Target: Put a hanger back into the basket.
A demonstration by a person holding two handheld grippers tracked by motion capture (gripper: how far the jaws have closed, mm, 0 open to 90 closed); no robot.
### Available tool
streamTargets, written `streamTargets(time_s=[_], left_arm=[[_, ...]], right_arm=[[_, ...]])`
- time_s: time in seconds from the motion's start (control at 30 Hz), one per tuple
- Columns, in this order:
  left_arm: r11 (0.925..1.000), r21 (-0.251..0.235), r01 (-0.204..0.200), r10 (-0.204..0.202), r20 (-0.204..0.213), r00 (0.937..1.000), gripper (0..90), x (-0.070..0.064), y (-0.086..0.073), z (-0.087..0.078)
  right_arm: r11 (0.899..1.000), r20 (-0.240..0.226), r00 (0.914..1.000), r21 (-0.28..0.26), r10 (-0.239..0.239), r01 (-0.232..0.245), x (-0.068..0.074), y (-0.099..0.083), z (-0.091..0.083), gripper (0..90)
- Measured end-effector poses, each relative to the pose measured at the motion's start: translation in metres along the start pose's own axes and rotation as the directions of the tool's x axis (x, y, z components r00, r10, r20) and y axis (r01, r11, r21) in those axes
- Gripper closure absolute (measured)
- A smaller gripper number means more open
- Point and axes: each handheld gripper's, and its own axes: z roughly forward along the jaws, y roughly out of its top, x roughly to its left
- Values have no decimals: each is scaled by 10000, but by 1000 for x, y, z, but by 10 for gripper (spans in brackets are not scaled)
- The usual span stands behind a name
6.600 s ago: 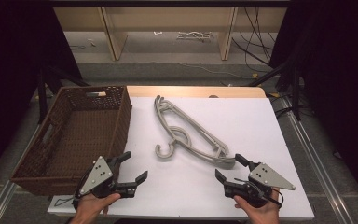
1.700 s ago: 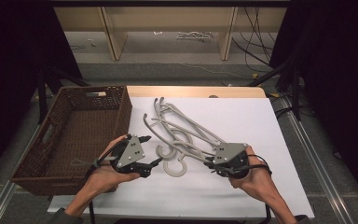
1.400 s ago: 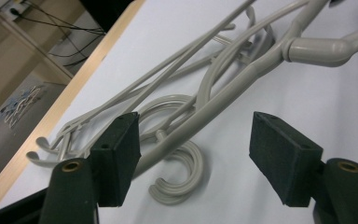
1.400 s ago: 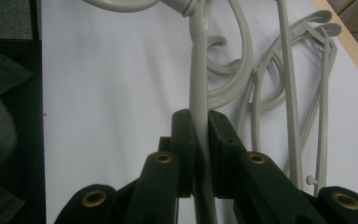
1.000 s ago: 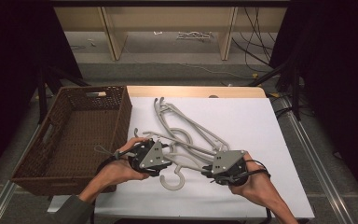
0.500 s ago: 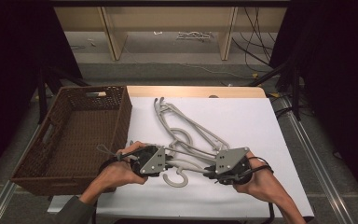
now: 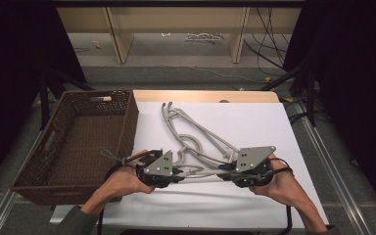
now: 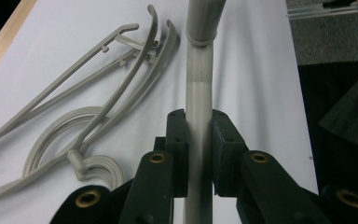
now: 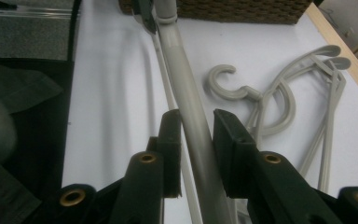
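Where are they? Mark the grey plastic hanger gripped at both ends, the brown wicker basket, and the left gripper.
Grey plastic hanger point(image 8: 198, 93), left gripper view, on its bar above the jaws.
Brown wicker basket point(image 7: 127, 115), high view, on its right wall.
Left gripper point(image 8: 199, 140), left gripper view, midway between its fingertips.

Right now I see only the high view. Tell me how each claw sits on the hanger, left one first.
Observer: In the left gripper view the left claw is shut on the hanger; both jaws press its bar.
Operator: Now the right one.
Observer: In the right gripper view the bar runs between the jaws of the right claw. One jaw touches it, but a thin gap seems to show at the other, so I cannot tell if it grips.
Operator: Say where the other hangers are.
Observer: The other hangers lie on the table beside the bar, not under the left claw.
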Motion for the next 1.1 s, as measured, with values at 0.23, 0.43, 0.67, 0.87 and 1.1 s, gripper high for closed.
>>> streamTargets(time_s=[0.23,0.43,0.67,0.87,1.1], left_arm=[[9912,104,1322,-1315,-539,9899,794,11,-6,-9],[9695,-488,2403,-2441,-990,9647,793,20,-4,-29],[9400,-1235,3180,-3335,-1354,9330,793,37,9,-57],[9188,-1909,3456,-3749,-1475,9153,793,52,28,-87],[9102,-2210,3503,-3931,-1950,8986,793,64,32,-118]], right_arm=[[9693,1737,9566,-1172,2341,-2160,-7,1,-14,352],[9387,2128,9213,-1897,3254,-2878,0,-1,-19,282],[9261,2173,9114,-2272,3496,-3011,15,1,-20,281],[9243,2107,9117,-2301,3526,-3044,20,-4,-11,257],[9095,1953,9025,-2490,3838,-3329,23,-14,2,245]])
